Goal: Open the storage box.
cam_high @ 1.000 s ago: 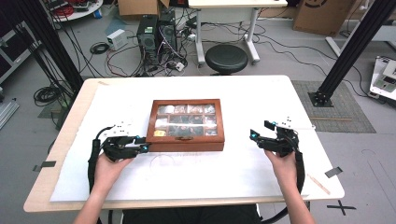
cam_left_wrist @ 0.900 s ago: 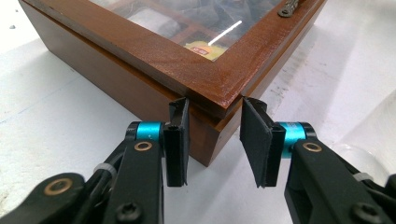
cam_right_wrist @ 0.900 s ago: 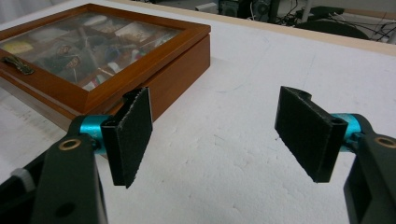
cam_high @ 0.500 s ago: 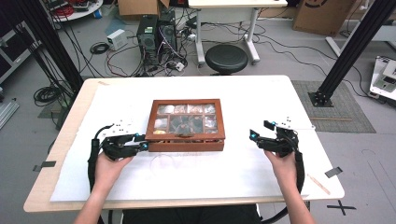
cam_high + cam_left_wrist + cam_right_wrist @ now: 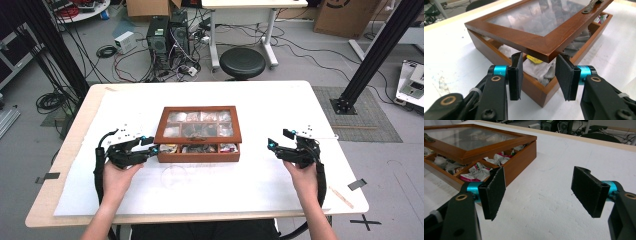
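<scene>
Since half a second ago the glass-paned lid (image 5: 541,23) is standing raised at its front edge, its corner lying between the left gripper (image 5: 540,72)'s narrowed jaws. The brown wooden box (image 5: 198,134) is sitting mid-table, crinkled packets (image 5: 477,171) inside. The right gripper (image 5: 280,147) is hovering well apart, jaws wide, over the white table (image 5: 280,100).

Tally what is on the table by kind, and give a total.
Wooden box with glass lid: 1
Handheld grippers: 2, the left gripper and the right gripper
White table cover: 1
Total: 4
</scene>
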{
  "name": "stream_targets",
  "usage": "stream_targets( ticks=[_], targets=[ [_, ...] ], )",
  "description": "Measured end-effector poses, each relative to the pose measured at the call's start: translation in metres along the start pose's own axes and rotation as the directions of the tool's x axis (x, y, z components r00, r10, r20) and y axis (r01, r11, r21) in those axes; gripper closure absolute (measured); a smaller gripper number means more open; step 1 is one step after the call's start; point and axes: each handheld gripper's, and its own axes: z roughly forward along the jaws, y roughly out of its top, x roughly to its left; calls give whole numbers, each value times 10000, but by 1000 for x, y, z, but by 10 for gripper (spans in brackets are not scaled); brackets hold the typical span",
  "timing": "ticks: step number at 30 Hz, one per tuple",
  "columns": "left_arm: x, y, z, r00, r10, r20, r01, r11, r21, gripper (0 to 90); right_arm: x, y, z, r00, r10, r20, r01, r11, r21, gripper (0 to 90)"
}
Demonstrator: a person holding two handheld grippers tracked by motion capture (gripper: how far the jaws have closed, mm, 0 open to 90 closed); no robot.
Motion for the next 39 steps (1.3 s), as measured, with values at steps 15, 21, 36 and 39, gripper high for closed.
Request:
stream_targets(
  ticks=[15,21,36,39],
  targets=[
    [3,18,-5,9998,-41,-178,32,9986,-535,573,-1,0,-1,9999,78,-71,-79,9999,-83,282],
    [5,26,-6,9998,-40,-209,28,9983,-587,573,-2,0,-1,9999,132,-22,-132,9998,-125,282],
    [14,55,-7,9987,145,-481,-175,9978,-636,570,-2,0,-2,9998,206,-79,-208,9996,-192,282],
    [17,60,-7,9984,146,-539,-182,9975,-683,571,-2,0,-2,9998,201,-73,-202,9996,-180,282]
  ],
)
